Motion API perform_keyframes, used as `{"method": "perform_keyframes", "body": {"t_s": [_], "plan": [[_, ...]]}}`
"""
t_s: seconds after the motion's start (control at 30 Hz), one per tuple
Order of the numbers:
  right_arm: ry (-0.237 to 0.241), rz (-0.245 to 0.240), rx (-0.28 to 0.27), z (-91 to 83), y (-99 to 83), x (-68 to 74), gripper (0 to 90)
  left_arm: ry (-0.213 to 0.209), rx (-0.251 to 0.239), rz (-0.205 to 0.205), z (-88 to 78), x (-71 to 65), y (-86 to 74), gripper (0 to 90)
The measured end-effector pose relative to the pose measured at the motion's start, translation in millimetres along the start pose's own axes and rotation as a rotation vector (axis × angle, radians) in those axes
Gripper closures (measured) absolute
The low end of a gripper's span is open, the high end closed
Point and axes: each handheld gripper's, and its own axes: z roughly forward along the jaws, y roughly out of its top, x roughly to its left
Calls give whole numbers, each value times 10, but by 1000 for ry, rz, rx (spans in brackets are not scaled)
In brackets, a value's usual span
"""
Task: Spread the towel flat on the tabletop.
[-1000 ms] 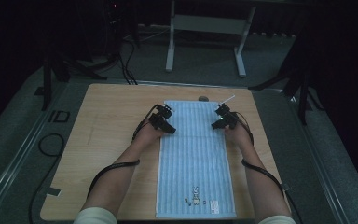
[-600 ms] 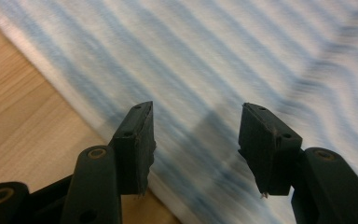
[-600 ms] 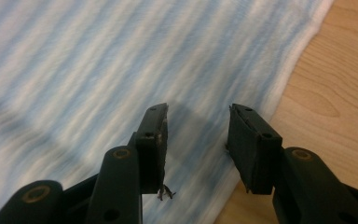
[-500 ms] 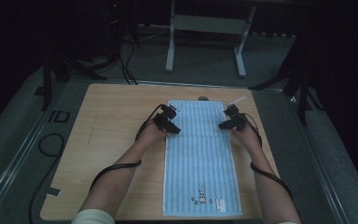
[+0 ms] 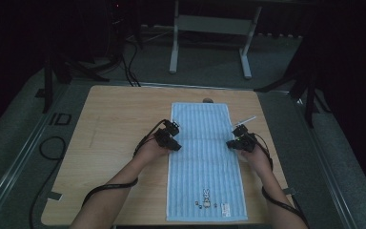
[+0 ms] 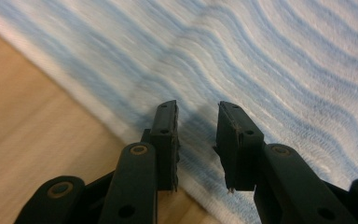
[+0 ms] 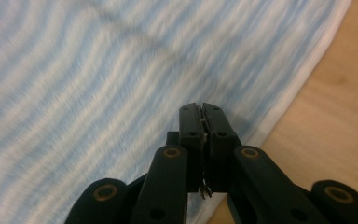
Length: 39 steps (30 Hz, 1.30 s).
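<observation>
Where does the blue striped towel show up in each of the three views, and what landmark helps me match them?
High view: the blue striped towel lies lengthwise at the middle of the table, between the two grippers.
Left gripper view: towel across the top and right, its white edge running diagonally down to the jaws.
Right gripper view: towel across the left and middle, its edge at the right.
Shared landmark: the crease across the towel.

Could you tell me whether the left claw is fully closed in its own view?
No, the left claw shows a clear gap between its jaws above the towel.
</observation>
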Motion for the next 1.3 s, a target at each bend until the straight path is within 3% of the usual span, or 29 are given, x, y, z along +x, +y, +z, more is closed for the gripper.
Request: {"method": "perform_keyframes", "body": {"t_s": [0.1, 0.23, 0.43, 0.5, 0.63, 0.8, 0.87, 0.97, 1.13, 1.23, 1.3], "plan": [[-29, -36, -21, -9, -53, 74, 871, 6, 9, 17, 2, -12, 12, 675], [-39, -48, -35, -35, -126, 141, 859, 2, -3, 23, -9, -28, -30, 660], [-14, -43, -42, -73, -196, 154, 817, -5, 2, 22, -31, -60, -65, 629], [-27, -41, -58, -117, -195, 162, 815, -7, -7, 14, -66, -87, -72, 603], [1, -40, -92, -258, -235, 247, 833, -20, -34, 49, -153, -208, -141, 605], [25, -58, -62, -250, -369, 341, 841, -61, -9, 73, -143, -295, -236, 608], [32, -53, -44, -211, -427, 339, 840, -66, 19, 79, -121, -316, -281, 607], [51, -33, -59, -211, -496, 293, 835, -77, 4, 85, -139, -324, -336, 599], [43, -4, -77, -230, -546, 238, 834, -79, -1, 106, -145, -412, -377, 596], [42, 3, -75, -239, -557, 241, 819, -87, 9, 105, -148, -437, -372, 573], [42, -1, -77, -260, -541, 245, 796, -74, 7, 94, -166, -436, -356, 508]]}}
